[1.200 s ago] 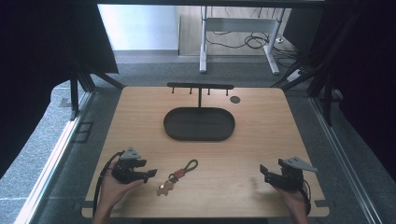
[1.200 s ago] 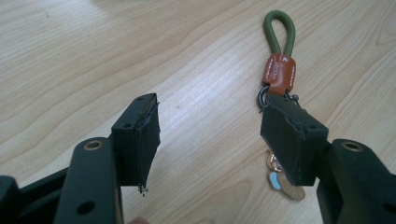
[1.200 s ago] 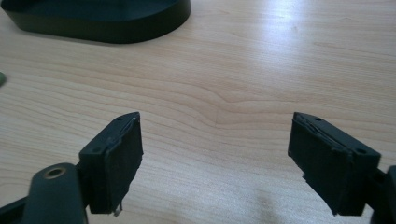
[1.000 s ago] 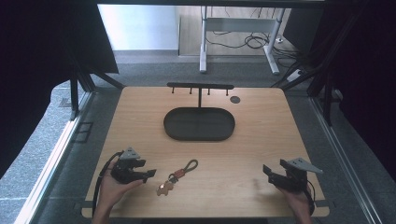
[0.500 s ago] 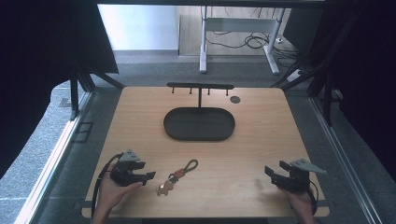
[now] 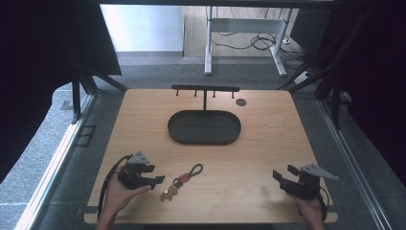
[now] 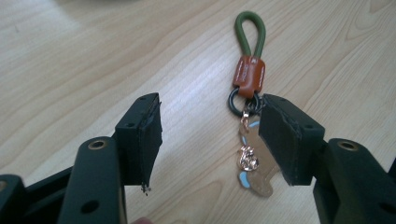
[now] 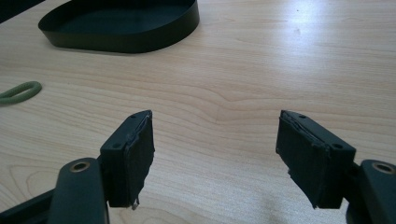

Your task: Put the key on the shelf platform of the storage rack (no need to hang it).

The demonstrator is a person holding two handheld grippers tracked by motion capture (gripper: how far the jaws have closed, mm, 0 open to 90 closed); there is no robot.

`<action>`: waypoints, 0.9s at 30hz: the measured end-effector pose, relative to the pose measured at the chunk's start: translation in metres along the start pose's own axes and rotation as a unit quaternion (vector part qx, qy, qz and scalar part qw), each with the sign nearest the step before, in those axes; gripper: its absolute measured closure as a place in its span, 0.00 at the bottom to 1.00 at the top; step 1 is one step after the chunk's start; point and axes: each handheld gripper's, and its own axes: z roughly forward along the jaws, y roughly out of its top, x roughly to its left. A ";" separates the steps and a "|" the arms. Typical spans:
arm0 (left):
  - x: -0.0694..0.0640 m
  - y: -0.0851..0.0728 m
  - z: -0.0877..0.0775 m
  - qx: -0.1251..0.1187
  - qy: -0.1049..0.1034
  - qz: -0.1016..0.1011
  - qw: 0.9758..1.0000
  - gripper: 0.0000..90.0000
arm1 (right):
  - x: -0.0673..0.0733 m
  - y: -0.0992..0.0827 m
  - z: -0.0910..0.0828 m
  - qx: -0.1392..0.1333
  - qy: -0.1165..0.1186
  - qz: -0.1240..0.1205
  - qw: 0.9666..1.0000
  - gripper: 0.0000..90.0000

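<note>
left gripper (image 7: 208, 135): jaws spread, just been closing slightly, nothing pinched | keychain (image 7: 250, 93): lies just ahead, its charm partly hidden behind one jaw | right gripper (image 8: 215, 154): spread, only keychain's green loop seen, cut off at view's edge

On the surface (image 6: 268, 158), the tray (image 6: 204, 127) sits at center toward twelve o'clock, with the rack (image 6: 205, 89) just behind it. The keychain (image 6: 182, 181) lies toward seven o'clock from the tray. The left tongs (image 6: 155, 180) are just at its nine o'clock; the right tongs (image 6: 280, 179) are well apart, at three o'clock.
</note>
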 end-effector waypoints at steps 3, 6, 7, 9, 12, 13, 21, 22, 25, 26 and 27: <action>-0.004 0.008 -0.001 0.001 0.002 0.007 1.000 0.44 | 0.000 0.000 0.000 0.000 0.001 0.000 1.000 0.31; -0.007 0.015 0.001 0.004 0.004 0.013 1.000 0.44 | -0.001 -0.001 0.001 0.002 -0.001 0.000 1.000 0.31; -0.010 0.021 0.002 0.008 0.005 0.019 1.000 0.44 | -0.001 -0.001 0.001 0.004 -0.003 0.001 1.000 0.31; -0.015 0.029 0.006 0.010 0.003 0.032 0.999 0.44 | -0.001 -0.002 0.002 0.005 -0.003 0.000 1.000 0.31; -0.022 0.041 0.012 0.024 -0.008 0.051 0.998 0.44 | 0.001 -0.002 0.003 0.007 -0.003 -0.004 1.000 0.31; -0.023 0.045 0.013 0.030 -0.012 0.055 0.998 0.44 | 0.001 -0.002 0.003 0.007 -0.003 -0.005 1.000 0.31; -0.027 0.052 0.022 0.047 -0.032 0.059 0.997 0.44 | 0.002 -0.003 0.004 0.008 -0.002 -0.004 1.000 0.31; -0.027 0.052 0.024 0.051 -0.034 0.060 0.996 0.44 | 0.002 -0.003 0.004 0.008 -0.002 -0.004 1.000 0.31; -0.028 0.052 0.032 0.072 -0.036 0.064 0.995 0.44 | 0.003 -0.003 0.004 0.011 -0.002 -0.006 1.000 0.31; -0.028 0.053 0.034 0.077 -0.036 0.065 0.994 0.44 | 0.003 -0.003 0.005 0.011 -0.001 -0.007 1.000 0.31; -0.028 0.052 0.039 0.089 -0.033 0.068 0.993 0.44 | 0.004 -0.004 0.006 0.013 -0.001 -0.006 1.000 0.31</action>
